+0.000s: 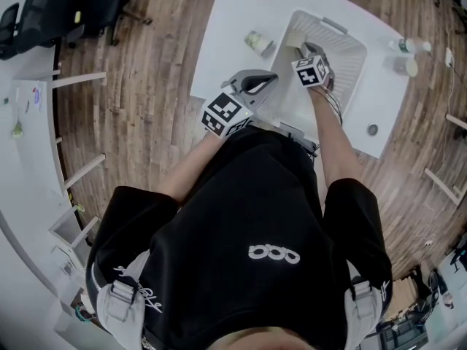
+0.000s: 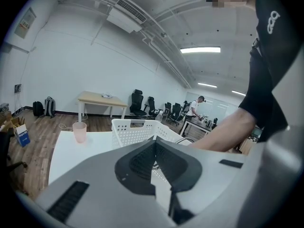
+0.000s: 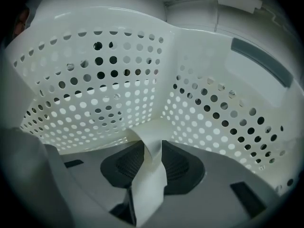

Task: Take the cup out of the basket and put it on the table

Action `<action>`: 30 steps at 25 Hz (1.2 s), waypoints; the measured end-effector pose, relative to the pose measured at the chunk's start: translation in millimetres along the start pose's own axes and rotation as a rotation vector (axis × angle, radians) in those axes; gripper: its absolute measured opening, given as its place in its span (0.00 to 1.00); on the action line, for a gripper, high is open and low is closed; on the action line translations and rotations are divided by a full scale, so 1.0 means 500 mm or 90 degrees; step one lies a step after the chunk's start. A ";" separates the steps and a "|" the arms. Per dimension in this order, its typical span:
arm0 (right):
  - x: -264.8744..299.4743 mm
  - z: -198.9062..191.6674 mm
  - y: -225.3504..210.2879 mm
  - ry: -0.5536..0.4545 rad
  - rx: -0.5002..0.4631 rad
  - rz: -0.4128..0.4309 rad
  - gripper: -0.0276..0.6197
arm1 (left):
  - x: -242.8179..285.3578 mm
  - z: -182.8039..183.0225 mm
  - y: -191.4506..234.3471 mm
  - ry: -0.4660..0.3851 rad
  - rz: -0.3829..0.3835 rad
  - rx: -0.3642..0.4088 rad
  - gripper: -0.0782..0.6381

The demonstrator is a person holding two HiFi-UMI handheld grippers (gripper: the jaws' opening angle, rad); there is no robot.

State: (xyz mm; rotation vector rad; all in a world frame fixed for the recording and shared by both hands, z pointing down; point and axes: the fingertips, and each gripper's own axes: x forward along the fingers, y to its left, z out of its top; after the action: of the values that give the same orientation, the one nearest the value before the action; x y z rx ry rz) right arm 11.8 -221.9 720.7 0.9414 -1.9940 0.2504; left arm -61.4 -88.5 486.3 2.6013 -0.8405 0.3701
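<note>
A white perforated basket (image 1: 354, 46) stands on the white table (image 1: 226, 28). In its far left corner lies a pale cup (image 1: 295, 38). My right gripper (image 1: 306, 50) reaches down into the basket at that cup. In the right gripper view the cup's thin wall (image 3: 149, 175) runs between the two jaws of the right gripper (image 3: 152, 147), which stand open round it, with the basket wall (image 3: 95, 94) close ahead. My left gripper (image 1: 271, 79) hovers shut and empty at the table's near edge, left of the basket. The left gripper (image 2: 155, 144) faces the basket (image 2: 133, 129).
On the table stand a pink cup (image 2: 79, 131) at the far end, a small greenish cup (image 1: 257, 42) left of the basket, a bottle (image 1: 408, 46), another cup (image 1: 408, 66) and a small round lid (image 1: 373, 130) to the right. Office chairs (image 1: 73, 13) stand on the wooden floor.
</note>
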 end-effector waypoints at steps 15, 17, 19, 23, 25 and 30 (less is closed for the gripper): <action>-0.021 0.010 -0.012 -0.005 -0.003 -0.032 0.10 | -0.014 -0.004 -0.007 -0.008 0.009 -0.002 0.12; -0.029 0.015 -0.013 -0.010 0.002 -0.035 0.10 | -0.017 -0.005 -0.009 -0.009 0.009 -0.001 0.12; -0.041 0.020 -0.015 -0.017 0.011 -0.040 0.10 | -0.019 -0.006 -0.012 -0.010 0.007 0.000 0.12; -0.085 0.040 -0.018 -0.041 0.050 -0.048 0.10 | -0.025 -0.009 -0.023 -0.013 -0.001 -0.001 0.12; -0.118 0.056 -0.022 -0.061 0.079 -0.053 0.10 | -0.028 -0.007 -0.027 -0.015 -0.005 0.001 0.12; -0.218 0.091 -0.042 -0.126 0.147 -0.071 0.10 | -0.031 0.007 -0.037 -0.023 -0.021 0.009 0.12</action>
State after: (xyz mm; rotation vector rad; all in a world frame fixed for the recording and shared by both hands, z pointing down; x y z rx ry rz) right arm 32.0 -202.5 604.0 1.2618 -2.1154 0.3407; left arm -61.8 -68.3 472.6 2.6387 -0.8081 0.3217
